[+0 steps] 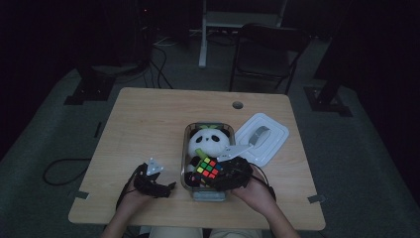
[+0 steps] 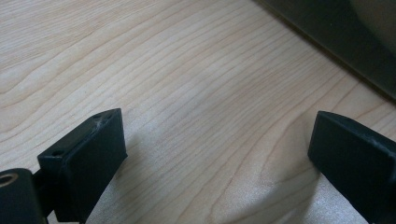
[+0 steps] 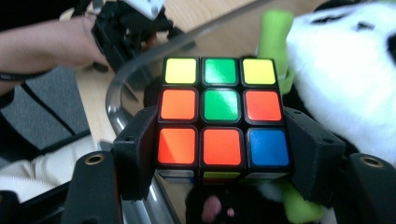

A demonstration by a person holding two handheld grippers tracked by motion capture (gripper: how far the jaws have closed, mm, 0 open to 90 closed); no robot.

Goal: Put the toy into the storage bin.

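Right up close, between my right gripper (image 3: 219, 140) jaws, sits the puzzle cube (image 3: 220, 111). Both black pads press on its two sides, so I am pinching it tight. It hangs over the near end of the clear box (image 1: 208, 194), just at the 6 o'clock side of the toy panda.

Now from biggest to smallest. Biggest is the wooden table (image 1: 148, 124). At about 2 o'clock from the box lies the white lid (image 1: 270, 141), flat on the wood. Next comes the clear box itself, in the middle of the table. Inside it, at the far end, lies the soft panda (image 1: 208, 140), with a green leaf bit (image 3: 274, 35) beside it. Then the cube. My left gripper (image 1: 151, 182) rests at about 9 o'clock from the box, near the table edge. Its fingers (image 2: 88, 154) are spread wide with nothing between them, just bare wood.

I think the cube is light and hard. Its faces are smooth and a bit slippery, and its layers can twist. So flat sides, squeezed straight across the middle, are the best place to hold. The panda is squishy, so the cube may tip if it lands on it.
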